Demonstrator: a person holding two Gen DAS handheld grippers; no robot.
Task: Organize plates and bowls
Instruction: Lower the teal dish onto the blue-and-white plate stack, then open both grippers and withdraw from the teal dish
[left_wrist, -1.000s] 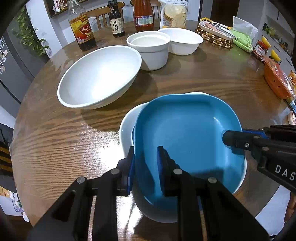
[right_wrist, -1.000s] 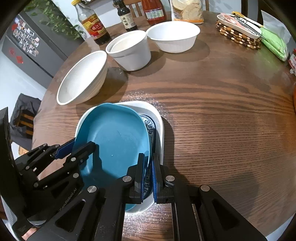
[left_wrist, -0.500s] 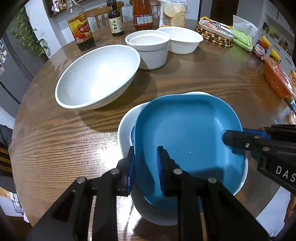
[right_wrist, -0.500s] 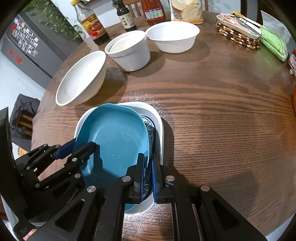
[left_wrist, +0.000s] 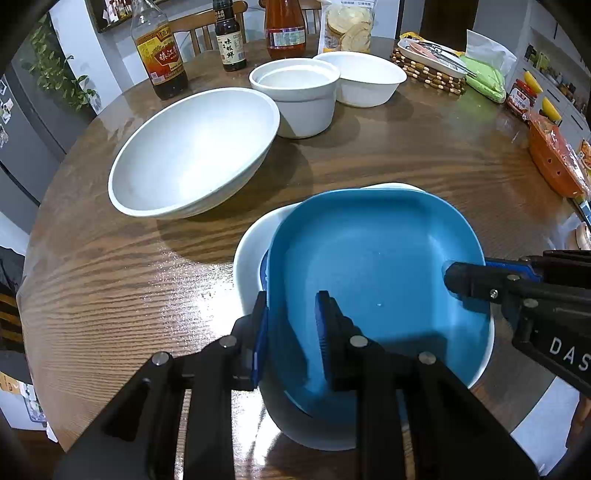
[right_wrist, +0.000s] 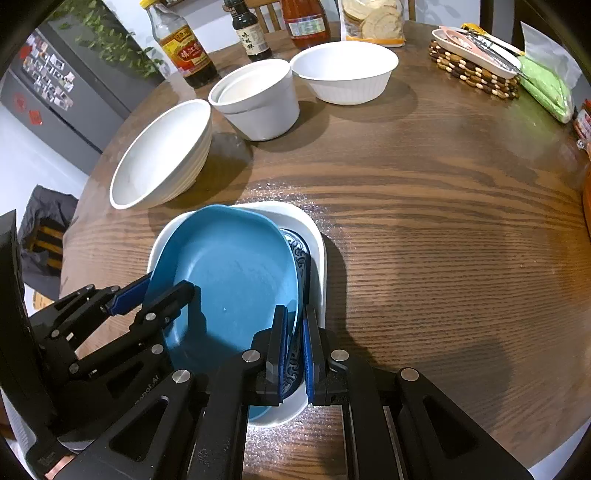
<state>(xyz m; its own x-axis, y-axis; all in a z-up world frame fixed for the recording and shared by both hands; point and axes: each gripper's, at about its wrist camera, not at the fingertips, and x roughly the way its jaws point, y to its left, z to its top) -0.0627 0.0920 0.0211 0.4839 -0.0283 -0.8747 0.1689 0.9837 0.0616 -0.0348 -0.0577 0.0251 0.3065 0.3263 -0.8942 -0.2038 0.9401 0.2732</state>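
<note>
A blue square plate (left_wrist: 369, 258) lies on a blue-patterned plate (right_wrist: 301, 254) inside a white dish (left_wrist: 247, 254) near the table's front edge. My left gripper (left_wrist: 291, 299) straddles the blue plate's left rim. Its jaws are opening: one pad is outside the rim, the other is over the plate's floor, and neither seems to press. My right gripper (right_wrist: 293, 314) is shut on the opposite rim of the blue plate (right_wrist: 229, 280), and the patterned plate's edge shows in the gap below. In the left wrist view the right gripper (left_wrist: 465, 267) comes in from the right.
A large white bowl (left_wrist: 195, 147) leans tilted at the left. Behind it stand a deep white pot (left_wrist: 295, 99) and a ribbed white bowl (left_wrist: 362, 79). Sauce bottles (left_wrist: 159, 48), a beaded trivet (left_wrist: 428, 70) and an orange container (left_wrist: 554, 162) line the far and right edges.
The left jaws have parted slightly around the blue plate's rim. Both hands and the stack have stayed where they were.
</note>
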